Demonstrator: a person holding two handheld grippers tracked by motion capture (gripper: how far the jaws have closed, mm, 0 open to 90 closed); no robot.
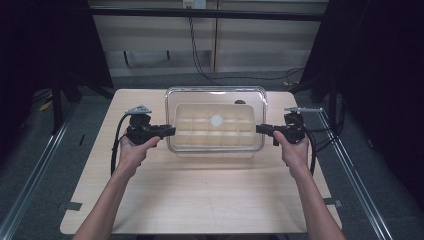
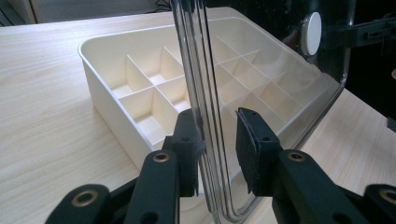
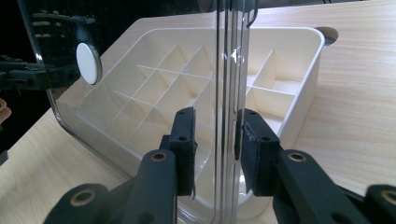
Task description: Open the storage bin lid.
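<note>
Left tongs (image 1: 170,131) and right tongs (image 1: 261,129) pinch the clear lid (image 1: 216,95) edges between them; stiff, slippery, light.

One clear lid (image 1: 216,96), one cream divided box (image 1: 216,131), two grippers, left (image 1: 170,131), right (image 1: 261,129), one table (image 1: 200,200)

High view overhead, facing forward-down; claw views close, opposed; all share clear lid (image 1: 216,120).

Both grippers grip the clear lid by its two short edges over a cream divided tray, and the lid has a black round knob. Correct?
Not quite: the knob on the clear lid is white, as the left gripper view shows. The rest holds.
</note>
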